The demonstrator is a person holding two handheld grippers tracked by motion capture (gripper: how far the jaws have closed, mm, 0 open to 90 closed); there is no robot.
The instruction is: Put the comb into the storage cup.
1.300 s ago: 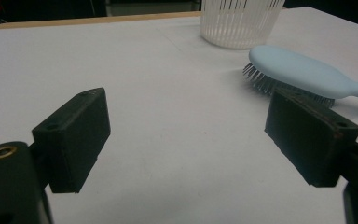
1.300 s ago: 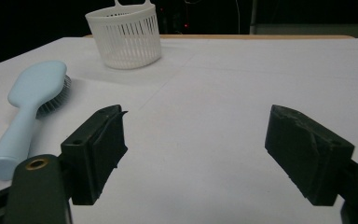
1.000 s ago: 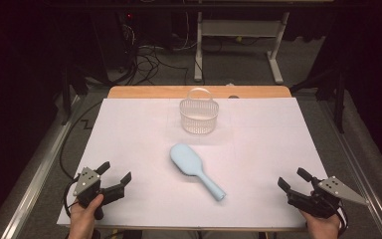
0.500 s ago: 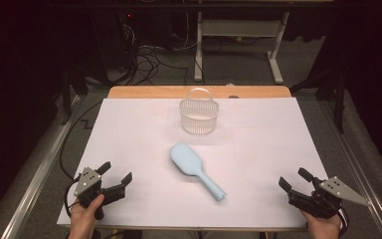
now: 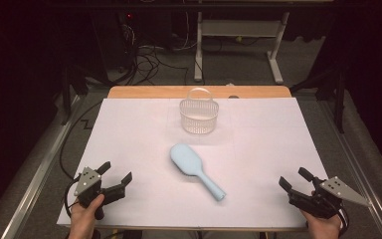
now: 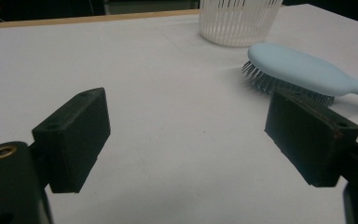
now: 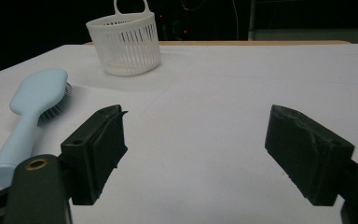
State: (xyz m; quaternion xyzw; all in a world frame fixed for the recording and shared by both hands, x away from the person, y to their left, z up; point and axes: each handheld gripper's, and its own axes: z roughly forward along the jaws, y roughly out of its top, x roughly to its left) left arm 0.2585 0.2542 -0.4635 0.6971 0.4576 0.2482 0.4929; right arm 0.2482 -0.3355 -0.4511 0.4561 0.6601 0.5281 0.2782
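Note:
A light blue hairbrush lies bristles down in the middle of the white table, its handle pointing toward the near right. Behind it stands a white slatted basket with a loop handle. My left gripper rests at the near left corner, open and holding nothing. At the near right corner my right gripper is open too, with bare table between its jaws. From the left gripper view the hairbrush lies ahead to the right and the basket beyond it. The right gripper view has the hairbrush at left and the basket farther back.
A wooden strip runs along the table's far edge. Beyond it the dark floor holds cables and a white desk frame. Metal rails flank the table on both sides.

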